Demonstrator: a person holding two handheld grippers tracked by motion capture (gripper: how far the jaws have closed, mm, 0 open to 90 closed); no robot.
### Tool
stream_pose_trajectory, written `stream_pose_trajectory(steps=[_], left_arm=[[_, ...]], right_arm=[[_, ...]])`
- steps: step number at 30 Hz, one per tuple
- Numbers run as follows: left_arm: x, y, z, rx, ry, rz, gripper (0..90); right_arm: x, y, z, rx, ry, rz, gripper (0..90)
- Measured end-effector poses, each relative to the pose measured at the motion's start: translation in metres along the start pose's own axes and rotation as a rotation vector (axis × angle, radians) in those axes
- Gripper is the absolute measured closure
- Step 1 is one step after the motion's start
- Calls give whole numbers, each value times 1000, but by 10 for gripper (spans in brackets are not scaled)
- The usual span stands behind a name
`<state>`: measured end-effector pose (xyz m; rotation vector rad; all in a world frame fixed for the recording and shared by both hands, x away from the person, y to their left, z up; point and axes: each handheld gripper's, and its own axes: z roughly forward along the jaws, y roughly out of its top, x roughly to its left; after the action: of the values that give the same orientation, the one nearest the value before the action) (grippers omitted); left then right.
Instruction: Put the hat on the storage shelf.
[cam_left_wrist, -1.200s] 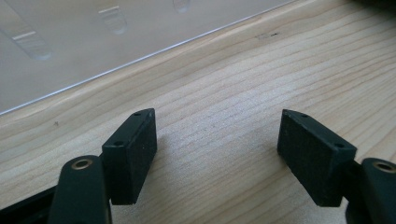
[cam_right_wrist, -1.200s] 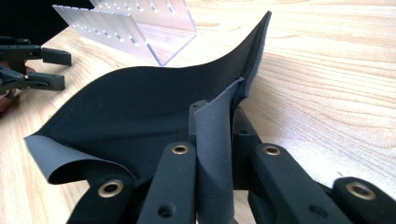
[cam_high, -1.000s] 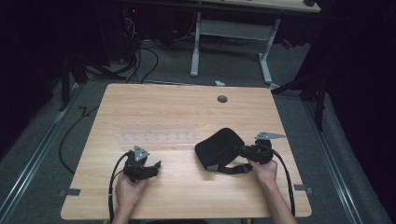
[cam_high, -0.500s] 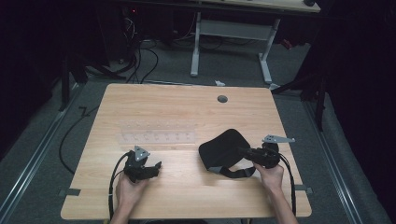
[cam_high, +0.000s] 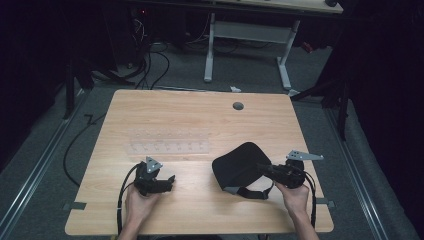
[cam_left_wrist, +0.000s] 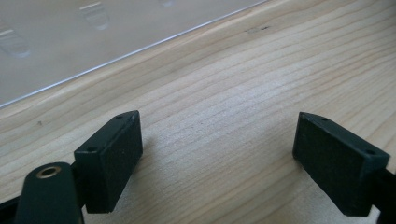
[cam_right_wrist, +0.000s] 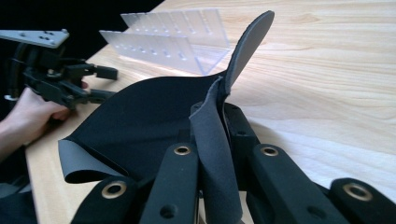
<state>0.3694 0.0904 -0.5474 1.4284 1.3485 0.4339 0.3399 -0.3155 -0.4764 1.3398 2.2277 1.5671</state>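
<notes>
A black soft pad (cam_high: 239, 165) with a grey underside (cam_right_wrist: 74, 163) and a strap lies at the right of the wooden table (cam_high: 200, 110). My right gripper (cam_high: 261, 170) is shut on its right edge, and the pinched edge stands up between the jaws (cam_right_wrist: 218, 122). My left gripper (cam_high: 171, 181) rests low over the table's near left, apart from the pad. Its jaws have just been opening and now stand wide with only bare wood between them (cam_left_wrist: 217, 154). In the right gripper view the left gripper (cam_right_wrist: 108, 83) sits beyond the pad.
A clear plastic rack (cam_high: 167, 142) with several slots stands between the grippers and the table's middle, its edge close ahead of the left jaws (cam_left_wrist: 70, 42). A round cable hole (cam_high: 238, 106) is at the far side. Cables and desk legs are on the floor beyond.
My right gripper has drawn the black pad to the right and a little toward the near edge, lifting its gripped edge. The left hand has stayed in place.
</notes>
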Motion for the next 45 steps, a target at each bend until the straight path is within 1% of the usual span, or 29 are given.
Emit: stream_pose_trajectory(steps=[2,3,7,8,9,11,13,15,17,18,19,21,23,26,28,29,34,36,39,41,42,45], left_arm=[[-2,0,-2,10,-13,-1,175],[-3,0,-3,7,-23,1,172],[-13,-1,-10,-19,-80,35,202],[-20,1,-14,-24,-120,36,200],[-20,1,-14,-24,-120,36,194],[-27,2,-18,-24,-163,46,187],[-36,3,-22,-29,-201,66,186],[-44,4,-26,-28,-243,79,184],[-51,5,-30,-33,-281,73,189],[-56,5,-31,-28,-307,83,188],[-56,5,-31,-28,-307,83,190],[-61,5,-33,-25,-328,91,190],[-66,5,-34,-18,-348,110,196],[-73,5,-35,-22,-372,126,211],[-77,5,-36,-20,-387,134,203],[-80,5,-36,-20,-397,147,203],[-85,4,-35,-22,-396,159,207],[-87,4,-34,-21,-394,177,208],[-91,3,-35,-22,-403,190,210],[-92,2,-34,-20,-405,193,219],[-93,2,-34,-20,-408,193,222],[-93,2,-33,-19,-398,208,229]], right_arm=[[4,-1,2,-1,10,-2,847],[7,-2,3,0,15,0,847],[14,-3,11,8,30,8,847],[15,-3,12,12,33,7,847],[16,-3,13,15,34,14,847],[17,-4,16,15,38,20,847],[18,-3,18,17,39,23,847],[21,-3,21,18,41,28,847],[23,-2,26,26,44,27,847],[24,-2,27,30,45,28,847],[25,-1,29,29,47,24,847],[26,0,30,32,47,28,847],[29,1,32,35,53,28,847],[31,4,34,35,60,22,847],[33,5,36,37,62,15,847],[35,6,36,41,62,17,847],[37,8,40,50,67,23,846],[38,9,43,54,77,22,846],[39,9,44,58,79,23,846],[40,11,45,62,87,28,846],[41,11,45,60,87,23,846],[41,12,45,61,86,20,845]])
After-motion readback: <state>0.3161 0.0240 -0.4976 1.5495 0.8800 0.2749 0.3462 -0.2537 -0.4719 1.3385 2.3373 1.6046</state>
